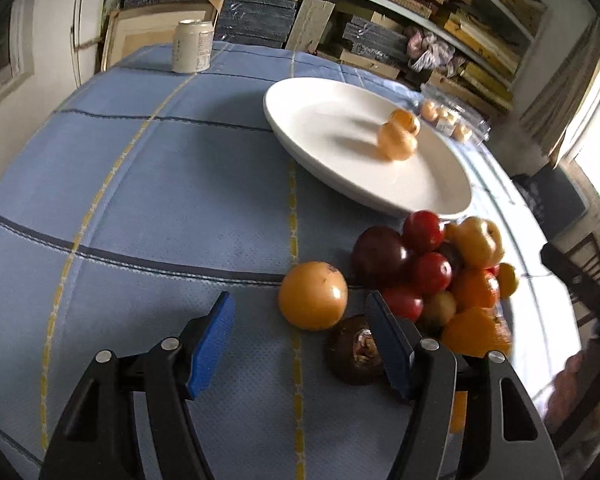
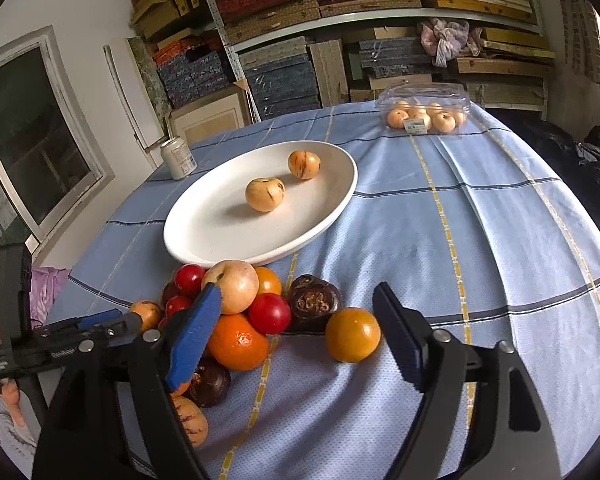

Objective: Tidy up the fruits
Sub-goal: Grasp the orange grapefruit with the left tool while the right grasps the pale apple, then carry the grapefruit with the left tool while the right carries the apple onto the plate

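Orange fruit [image 2: 352, 334] sits lower centre, between right gripper [image 2: 300, 328] jaws, untouched; both wide open, left gripper [image 1: 300, 320] empty too.

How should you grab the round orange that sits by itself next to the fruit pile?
Probably grip the lone orange across its widest middle, coming down from above with the open right gripper. It is a smooth ball resting on the tablecloth; cloth shows bare on its outer side, and only the dark fruit sits close behind.

A blue checked tablecloth [image 2: 480, 240] is covering the table, carrying a white plate [image 2: 204, 236] at center, a can [image 2: 177, 159] at ten o'clock, a clear fruit box [image 2: 426, 114] at one o'clock and a fruit pile [image 2: 240, 320] at seven.
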